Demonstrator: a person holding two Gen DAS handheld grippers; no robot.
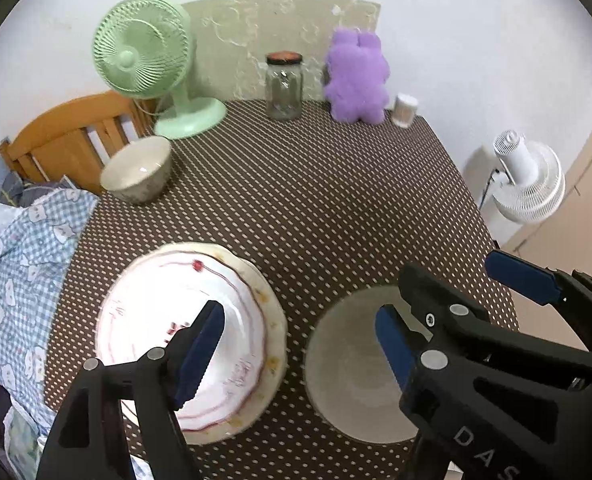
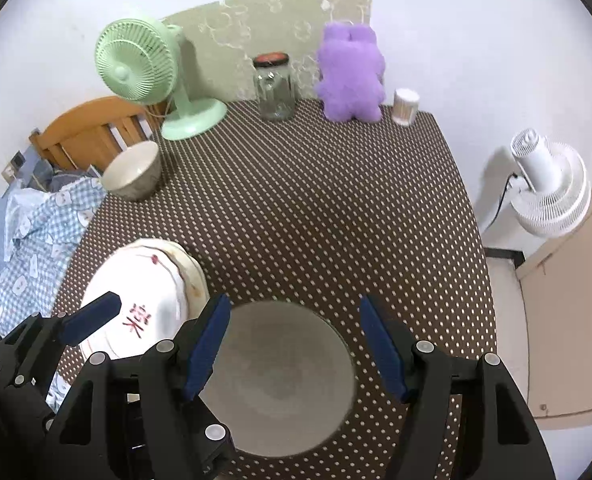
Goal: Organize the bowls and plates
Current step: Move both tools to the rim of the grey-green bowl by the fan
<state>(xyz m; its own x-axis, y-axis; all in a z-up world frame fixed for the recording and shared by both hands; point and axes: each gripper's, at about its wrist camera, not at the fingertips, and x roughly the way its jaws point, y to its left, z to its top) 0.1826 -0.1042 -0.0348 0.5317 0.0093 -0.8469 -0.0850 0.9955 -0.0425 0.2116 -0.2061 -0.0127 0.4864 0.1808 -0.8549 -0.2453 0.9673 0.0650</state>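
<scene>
Hovering over the near part of the dotted brown table (image 1: 316, 208) with both tools pointing steeply down. Holding the left gripper (image 1: 296, 344) with its jaws spread wide and gripping nothing, one pad hanging over the white dish (image 1: 143, 312) with red markings, the other over the rim of the grey bowl (image 1: 348, 384). Keeping the right gripper (image 2: 296, 352) likewise wide apart and empty, straddling the grey bowl from above without touching it. Resting on a cream plate (image 1: 273, 360), the white dish, just beside the grey bowl at the near edge. Standing well apart at the left edge, a cream bowl (image 1: 137, 170), near the green fan (image 1: 143, 48). Lining the far edge, a glass jar (image 1: 283, 88) and a purple plush toy (image 1: 356, 76).
</scene>
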